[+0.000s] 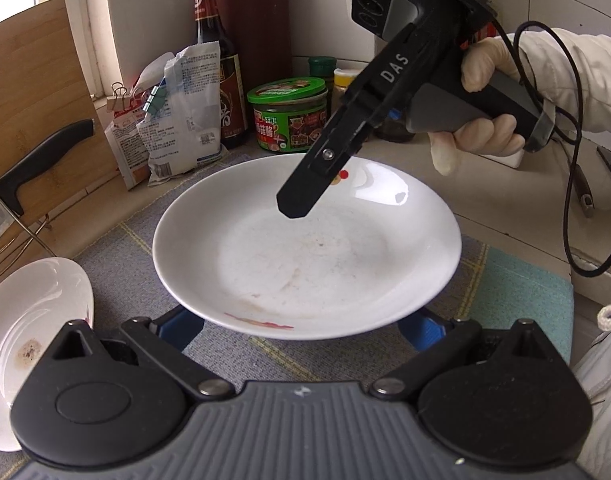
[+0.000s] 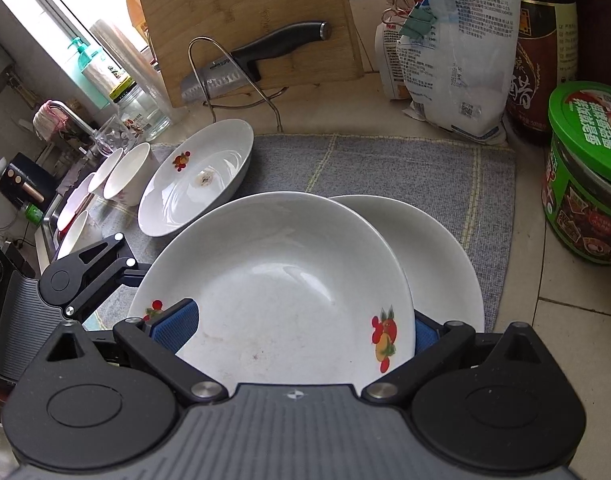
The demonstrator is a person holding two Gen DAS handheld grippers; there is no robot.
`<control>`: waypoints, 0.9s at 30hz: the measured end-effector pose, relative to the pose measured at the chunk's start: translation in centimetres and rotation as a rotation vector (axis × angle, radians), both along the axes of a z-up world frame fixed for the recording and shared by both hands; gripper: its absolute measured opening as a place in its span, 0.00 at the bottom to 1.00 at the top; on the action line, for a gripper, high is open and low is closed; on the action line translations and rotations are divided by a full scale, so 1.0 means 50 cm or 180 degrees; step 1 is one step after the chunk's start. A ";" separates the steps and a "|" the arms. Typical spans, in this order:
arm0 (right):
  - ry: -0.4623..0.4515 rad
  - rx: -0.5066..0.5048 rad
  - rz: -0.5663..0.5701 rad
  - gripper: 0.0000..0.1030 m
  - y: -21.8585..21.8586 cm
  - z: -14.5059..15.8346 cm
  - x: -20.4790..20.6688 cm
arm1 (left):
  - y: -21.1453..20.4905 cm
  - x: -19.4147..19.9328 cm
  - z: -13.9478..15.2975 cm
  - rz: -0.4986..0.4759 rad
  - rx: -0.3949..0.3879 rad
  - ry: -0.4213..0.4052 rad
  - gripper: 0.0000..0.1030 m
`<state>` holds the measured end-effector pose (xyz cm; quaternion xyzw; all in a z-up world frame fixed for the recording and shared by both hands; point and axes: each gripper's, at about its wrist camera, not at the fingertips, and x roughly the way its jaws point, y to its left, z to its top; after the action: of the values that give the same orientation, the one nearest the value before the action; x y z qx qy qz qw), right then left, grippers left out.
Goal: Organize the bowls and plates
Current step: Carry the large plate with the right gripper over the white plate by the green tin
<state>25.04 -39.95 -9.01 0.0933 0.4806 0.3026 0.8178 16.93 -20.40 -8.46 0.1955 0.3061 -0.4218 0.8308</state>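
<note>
A white plate with fruit print [image 1: 305,252] sits on the grey mat, and in the right wrist view [image 2: 281,280] it lies stacked on a second white plate [image 2: 445,264]. My left gripper [image 1: 301,330] is open, its blue pads either side of the plate's near rim. My right gripper [image 2: 301,334] is open, with the plate's rim between its blue pads [image 2: 177,328]; from the left wrist view its fingers [image 1: 301,196] hang over the plate's far side. A third stained plate [image 2: 197,176] lies to the left, also visible in the left wrist view [image 1: 29,340]. Several white bowls [image 2: 129,174] stand beyond it.
A bamboo cutting board [image 2: 245,20] with a knife [image 2: 241,68] leans at the back. A bagged packet [image 2: 461,52], a dark sauce bottle [image 1: 219,64] and a green-lidded jar [image 2: 589,176] stand at the right. A sink with a tap [image 2: 65,116] lies far left.
</note>
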 end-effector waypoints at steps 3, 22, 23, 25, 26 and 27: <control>0.0010 0.0001 -0.0006 1.00 -0.002 -0.005 0.004 | -0.001 0.003 -0.002 0.0005 0.0012 0.0004 0.99; 0.0047 -0.0102 -0.0048 1.00 -0.011 -0.026 0.010 | -0.009 0.023 -0.007 -0.0003 0.0086 -0.0006 0.99; 0.0045 -0.0115 -0.0044 1.00 -0.011 -0.025 0.010 | -0.010 0.022 -0.007 -0.0003 0.0090 -0.0007 0.99; 0.0043 -0.0124 -0.0044 1.00 -0.011 -0.025 0.009 | -0.009 0.022 -0.008 -0.0003 0.0083 -0.0004 0.99; 0.0043 -0.0122 -0.0043 1.00 -0.011 -0.025 0.009 | -0.010 0.023 -0.007 -0.0005 0.0091 -0.0010 0.99; 0.0046 -0.0124 -0.0045 1.00 -0.010 -0.025 0.009 | -0.011 0.022 -0.008 -0.0007 0.0095 -0.0017 0.99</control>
<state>25.48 -40.47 -10.25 0.0829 0.4916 0.2867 0.8181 18.04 -20.93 -8.84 0.2093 0.3100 -0.4176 0.8281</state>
